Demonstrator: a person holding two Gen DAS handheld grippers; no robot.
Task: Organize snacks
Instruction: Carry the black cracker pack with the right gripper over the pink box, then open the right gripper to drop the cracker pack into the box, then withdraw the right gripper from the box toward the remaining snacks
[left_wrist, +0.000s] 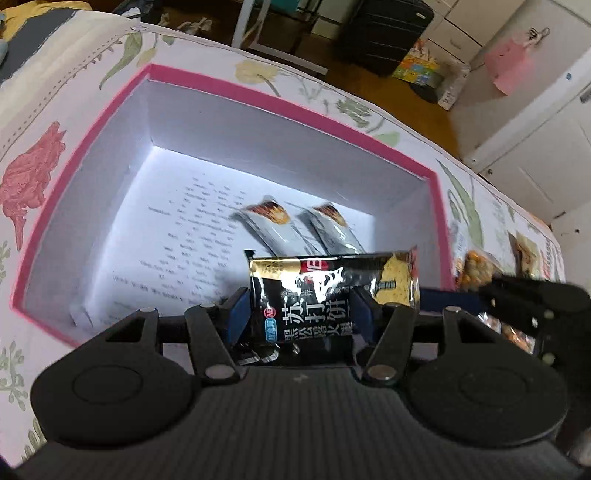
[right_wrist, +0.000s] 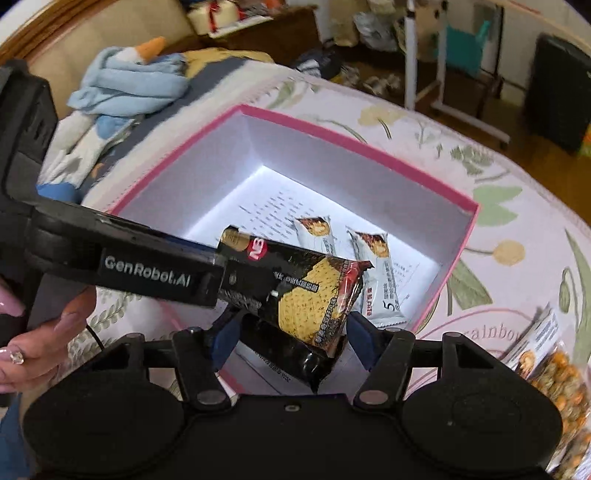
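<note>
Pink-rimmed box (left_wrist: 288, 107) sits open on the bed, white inside, with a printed sheet (left_wrist: 177, 236) lying on its floor. Two white snack bars (left_wrist: 266, 221) lie side by side on that sheet, toward the box's right wall; in the right wrist view both bars (right_wrist: 373, 247) show again, the nearer one reaching the near corner.

Black cracker packet (left_wrist: 332, 295) is held over the near edge of the box. Left gripper (left_wrist: 303, 306) has its jaws closed on the packet, blue pads against both sides. In the right wrist view the same packet (right_wrist: 306, 295) lies tilted between the right gripper's (right_wrist: 291, 332) jaws; whether those pads press on it I cannot tell.

Surface: a bedspread (left_wrist: 33, 184) with red and yellow flower print. A clear bag of orange-green coated nuts (right_wrist: 561, 373) lies on it to the right of the box, apart from it.

Room: white cabinets (left_wrist: 535, 122) and a dark suitcase (left_wrist: 384, 33) on a wood floor beyond the bed.

Right wrist view only: a folded light-blue cloth (right_wrist: 129, 85) at the bed's far left, the left gripper's body marked "GenRobot.AI", and the person's left hand (right_wrist: 44, 332) with painted nails gripping it. Left wrist view only: the right gripper's tip entering at the right edge, over the nuts.
</note>
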